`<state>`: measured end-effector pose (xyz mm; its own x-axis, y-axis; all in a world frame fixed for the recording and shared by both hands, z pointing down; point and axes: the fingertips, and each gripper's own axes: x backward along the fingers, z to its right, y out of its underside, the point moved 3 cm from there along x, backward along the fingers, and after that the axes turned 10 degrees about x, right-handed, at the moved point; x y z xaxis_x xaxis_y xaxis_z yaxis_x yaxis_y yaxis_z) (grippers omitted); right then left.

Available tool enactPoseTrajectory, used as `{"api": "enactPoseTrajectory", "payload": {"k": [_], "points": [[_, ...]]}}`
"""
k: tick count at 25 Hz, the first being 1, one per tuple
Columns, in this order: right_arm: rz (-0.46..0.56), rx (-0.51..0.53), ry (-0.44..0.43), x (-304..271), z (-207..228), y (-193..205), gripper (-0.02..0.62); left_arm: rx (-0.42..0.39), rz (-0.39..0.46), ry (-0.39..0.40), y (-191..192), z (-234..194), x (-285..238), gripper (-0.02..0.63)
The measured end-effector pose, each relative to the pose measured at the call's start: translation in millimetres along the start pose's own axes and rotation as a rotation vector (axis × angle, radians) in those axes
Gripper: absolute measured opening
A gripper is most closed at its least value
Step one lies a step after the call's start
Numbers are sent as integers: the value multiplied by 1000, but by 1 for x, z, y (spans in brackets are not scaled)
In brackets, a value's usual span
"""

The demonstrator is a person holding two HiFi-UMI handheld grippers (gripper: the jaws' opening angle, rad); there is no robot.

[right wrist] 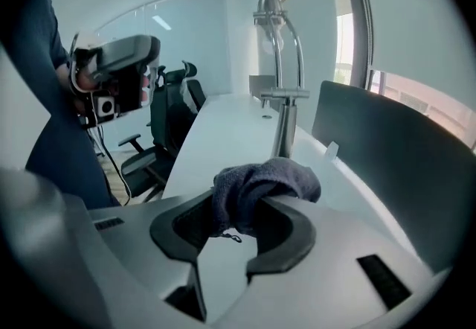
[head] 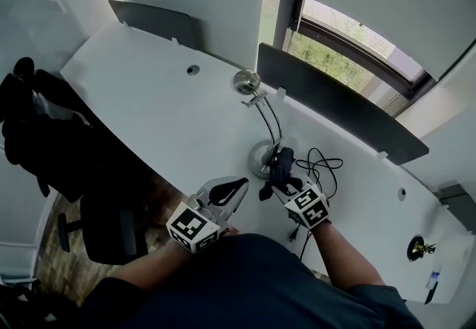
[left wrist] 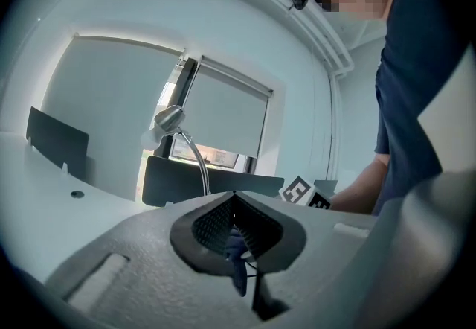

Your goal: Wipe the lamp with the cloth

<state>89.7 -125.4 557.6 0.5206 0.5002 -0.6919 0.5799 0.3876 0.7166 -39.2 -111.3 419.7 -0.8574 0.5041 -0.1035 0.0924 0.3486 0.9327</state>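
Cloth: a dark, soft towel cloth is bunched between the fingers of the right gripper, just right of centre in the head view.
Right fingers: they are clamped on the cloth, and a fold spills over their tips.
Left gripper: its fingers are together and hold nothing. It hangs over the near edge of the tabletop, apart from the lamp.
Desk lamp: it stands upright at the centre of the frame, with a chrome head on thin curved stems above a round base. The cloth is just beside or touching that base; which one cannot be told.
Cable: a black loop lies on the tabletop right of the base.
Handling: the cloth is limp and light, so it will likely drape around the stems. The polished metal looks slippery, and the slim neck probably sways when pushed.
Hold: the free left gripper would best steady the lamp low on the stem or at the base, not at the head.
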Motion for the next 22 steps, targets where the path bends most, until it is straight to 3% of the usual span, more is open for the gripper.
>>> {"api": "enactPoseTrajectory", "payload": {"k": [13,22], "points": [[342,-193,41,81,-35,-77,137,-29,11,63,-10,10,2,6],[534,-186,87,103,-45,-119,137,-50,9,69,-11,12,8,6]]}}
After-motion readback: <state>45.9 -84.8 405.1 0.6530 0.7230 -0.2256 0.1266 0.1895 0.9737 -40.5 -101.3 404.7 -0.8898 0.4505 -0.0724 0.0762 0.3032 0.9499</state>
